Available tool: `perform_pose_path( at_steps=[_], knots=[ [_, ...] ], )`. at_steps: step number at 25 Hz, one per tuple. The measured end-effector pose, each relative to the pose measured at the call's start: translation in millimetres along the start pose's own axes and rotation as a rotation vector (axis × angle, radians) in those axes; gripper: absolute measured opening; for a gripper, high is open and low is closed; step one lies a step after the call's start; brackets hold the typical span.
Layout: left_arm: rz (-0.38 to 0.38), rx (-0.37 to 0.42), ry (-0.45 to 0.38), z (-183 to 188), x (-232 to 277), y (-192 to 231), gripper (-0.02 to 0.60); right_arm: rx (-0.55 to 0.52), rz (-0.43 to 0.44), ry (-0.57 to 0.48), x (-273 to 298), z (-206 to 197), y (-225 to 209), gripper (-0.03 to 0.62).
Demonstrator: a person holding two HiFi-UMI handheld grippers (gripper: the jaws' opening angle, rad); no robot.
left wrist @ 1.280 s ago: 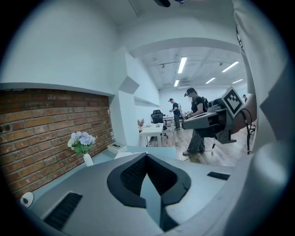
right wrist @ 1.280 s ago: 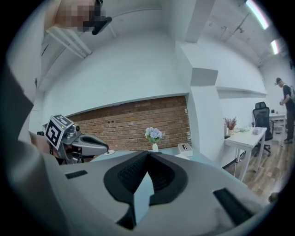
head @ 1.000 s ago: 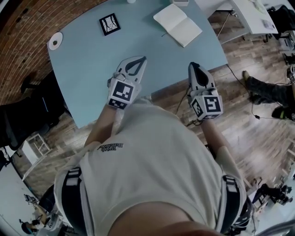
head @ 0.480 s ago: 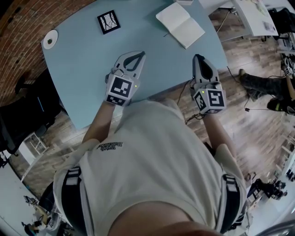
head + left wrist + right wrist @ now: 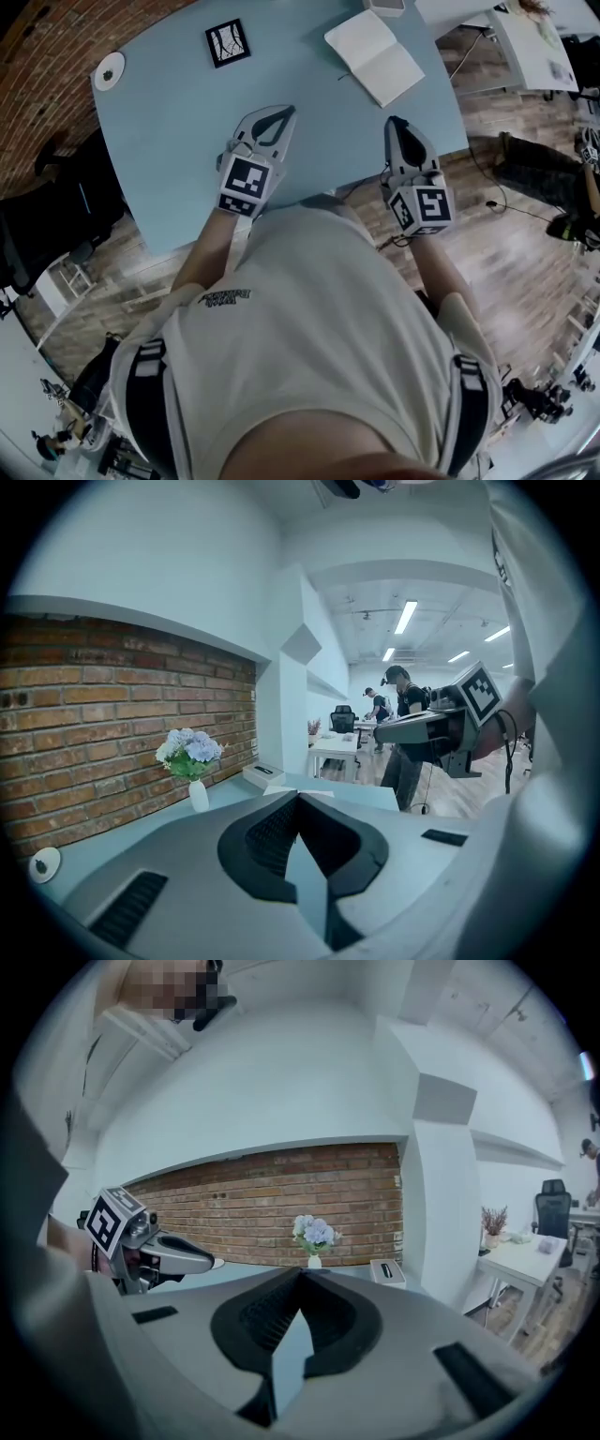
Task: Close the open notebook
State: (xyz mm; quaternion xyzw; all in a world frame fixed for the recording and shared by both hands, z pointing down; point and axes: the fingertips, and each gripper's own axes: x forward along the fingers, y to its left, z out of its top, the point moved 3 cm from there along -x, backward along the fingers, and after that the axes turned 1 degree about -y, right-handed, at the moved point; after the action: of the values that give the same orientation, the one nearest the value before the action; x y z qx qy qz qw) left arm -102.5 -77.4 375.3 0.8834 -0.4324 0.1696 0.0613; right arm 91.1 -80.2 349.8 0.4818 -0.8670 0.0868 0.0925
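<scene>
The open notebook (image 5: pixel 373 56) lies flat with blank white pages up, at the far right of the light blue table (image 5: pixel 178 141). My left gripper (image 5: pixel 289 113) hovers over the table's near middle, shut and holding nothing, its tips well short of the notebook. To the right, my right gripper (image 5: pixel 393 125) is also shut and empty, over the near right edge and pointing toward the notebook. In the left gripper view the closed tips of the left gripper (image 5: pixel 298 796) meet in front of a thin white strip that looks like the notebook. The right gripper view shows the right gripper (image 5: pixel 300 1272) closed.
A black-and-white marker card (image 5: pixel 228 43) and a white disc (image 5: pixel 110 70) lie on the far left of the table. A small white box (image 5: pixel 386 1271) and a vase of flowers (image 5: pixel 313 1237) stand by the brick wall. Beside the table on the right is wood floor with cables.
Both grippers have edged a little forward over the table toward the notebook. Their jaws stayed closed and the notebook has not moved.
</scene>
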Motion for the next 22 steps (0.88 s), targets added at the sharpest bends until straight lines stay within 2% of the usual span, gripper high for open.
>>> perform_pose_path(
  at_steps=[9,12,15,22],
  knots=[
    [0.028,-0.021,0.016,1,22,16,0.009,-0.037,0.032,0.013,32,3,-19,0.011],
    [0.035,-0.017,0.025,0,36,27,0.009,-0.054,0.049,0.036,53,3,-28,0.089],
    [0.042,-0.015,0.037,-1,52,38,0.009,-0.073,0.069,0.062,78,1,-38,0.132],
    [0.080,-0.078,0.039,-8,88,69,0.009,-0.159,0.105,0.098,145,-4,-47,0.138]
  ],
)
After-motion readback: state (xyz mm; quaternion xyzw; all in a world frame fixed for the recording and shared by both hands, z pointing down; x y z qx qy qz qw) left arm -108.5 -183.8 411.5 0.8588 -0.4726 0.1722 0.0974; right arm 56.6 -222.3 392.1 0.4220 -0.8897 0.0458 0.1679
